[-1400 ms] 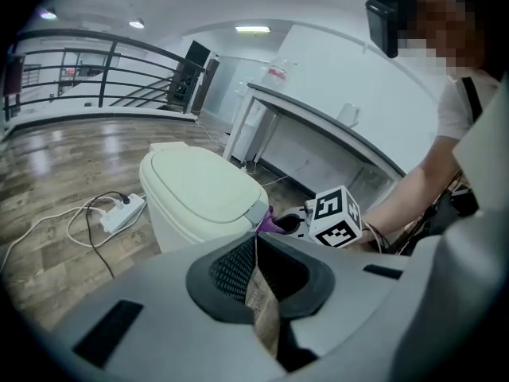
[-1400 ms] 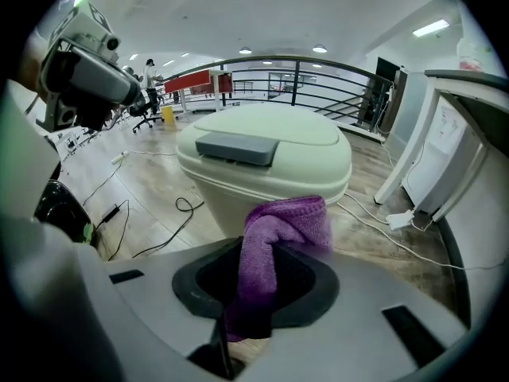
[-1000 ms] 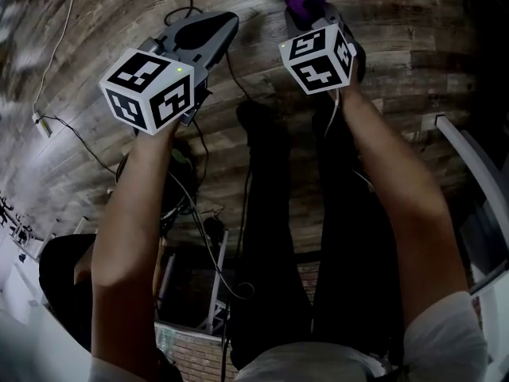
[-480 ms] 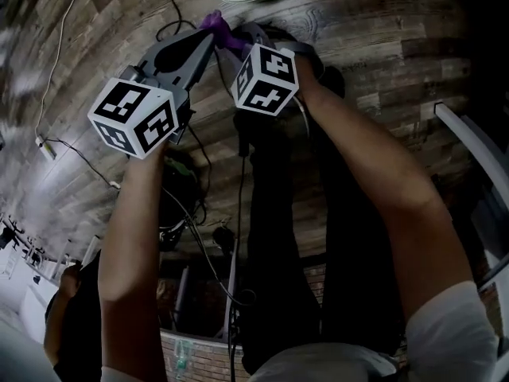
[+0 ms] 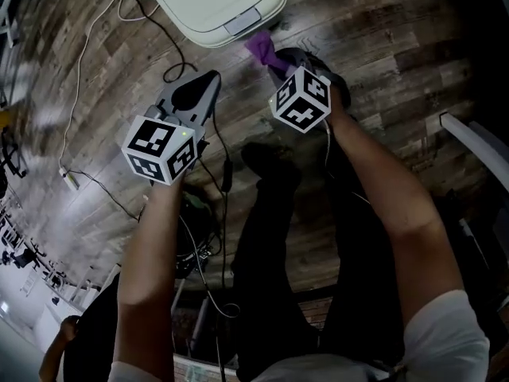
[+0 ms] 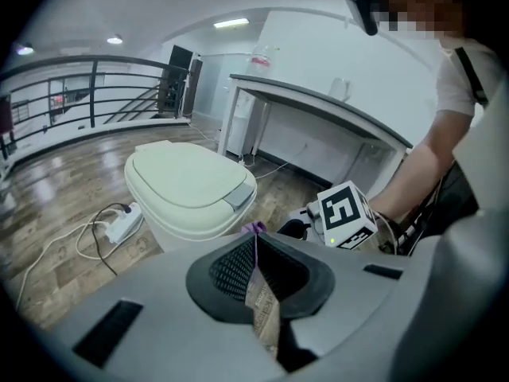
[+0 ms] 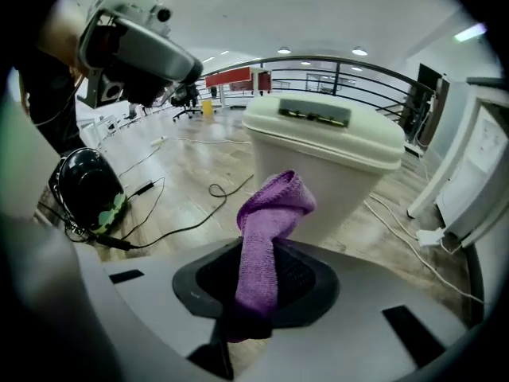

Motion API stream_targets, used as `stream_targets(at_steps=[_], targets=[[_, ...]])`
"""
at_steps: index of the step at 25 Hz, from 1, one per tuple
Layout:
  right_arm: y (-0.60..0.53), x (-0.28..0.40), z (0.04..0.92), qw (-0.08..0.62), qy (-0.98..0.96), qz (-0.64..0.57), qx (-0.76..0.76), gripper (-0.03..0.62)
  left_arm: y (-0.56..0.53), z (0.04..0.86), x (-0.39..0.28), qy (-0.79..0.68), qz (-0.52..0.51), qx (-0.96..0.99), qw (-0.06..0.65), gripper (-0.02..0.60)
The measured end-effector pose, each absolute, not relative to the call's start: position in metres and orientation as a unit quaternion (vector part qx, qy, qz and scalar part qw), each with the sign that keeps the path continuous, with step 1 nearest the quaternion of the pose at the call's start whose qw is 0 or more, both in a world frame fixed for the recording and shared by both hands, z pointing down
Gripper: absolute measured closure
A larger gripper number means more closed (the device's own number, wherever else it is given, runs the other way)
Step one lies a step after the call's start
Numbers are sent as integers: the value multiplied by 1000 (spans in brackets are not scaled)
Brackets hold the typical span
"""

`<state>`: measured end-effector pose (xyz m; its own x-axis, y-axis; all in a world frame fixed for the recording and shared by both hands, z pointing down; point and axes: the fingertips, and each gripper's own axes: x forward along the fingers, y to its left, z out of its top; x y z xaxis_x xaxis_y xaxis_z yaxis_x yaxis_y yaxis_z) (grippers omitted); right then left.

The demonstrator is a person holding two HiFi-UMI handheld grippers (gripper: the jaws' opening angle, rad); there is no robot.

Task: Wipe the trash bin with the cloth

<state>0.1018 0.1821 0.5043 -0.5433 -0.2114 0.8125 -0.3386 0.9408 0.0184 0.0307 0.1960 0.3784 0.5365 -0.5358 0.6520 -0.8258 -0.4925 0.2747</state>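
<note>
Now, on the left, my left gripper [image 6: 256,249] has its jaws pressed together on nothing, aimed at the pale green lidded plastic trash bin [image 6: 187,185] standing on the wood-plank floor [image 5: 382,62]. Over right, my right gripper [image 7: 256,273] pinches the purple terry cloth [image 7: 269,221], folded end raised close before the bin's side.

A wood-plank floor [image 5: 398,54] in mixed brown and grey tones runs through an open hall with white walls. A black metal railing [image 6: 71,74] curves along the far edge, and a staircase [image 6: 139,106] shows behind it. Ceiling lights [image 6: 231,24] glow overhead. A long white counter [image 6: 318,102] stands on pale legs. A white power strip [image 6: 121,220] and loose black cables [image 7: 213,189] lie on the floor.
</note>
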Motion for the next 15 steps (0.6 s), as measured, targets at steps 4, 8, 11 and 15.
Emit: stream_targets(at_steps=[4,8,11,15], targets=[[153,130,512,425,-879,82,199,503,186,396,42,-452,233,818,267,572],[124,156,509,392,-883,72,247,503,182,414,56,-485,189,813,260,572],[98,169,508,374,-881,54,286,502,178,428,58,-503,163,812,247,572],[76,180,503,352,-875,58,327,503,174,440,56,-506,152,814,242,572]])
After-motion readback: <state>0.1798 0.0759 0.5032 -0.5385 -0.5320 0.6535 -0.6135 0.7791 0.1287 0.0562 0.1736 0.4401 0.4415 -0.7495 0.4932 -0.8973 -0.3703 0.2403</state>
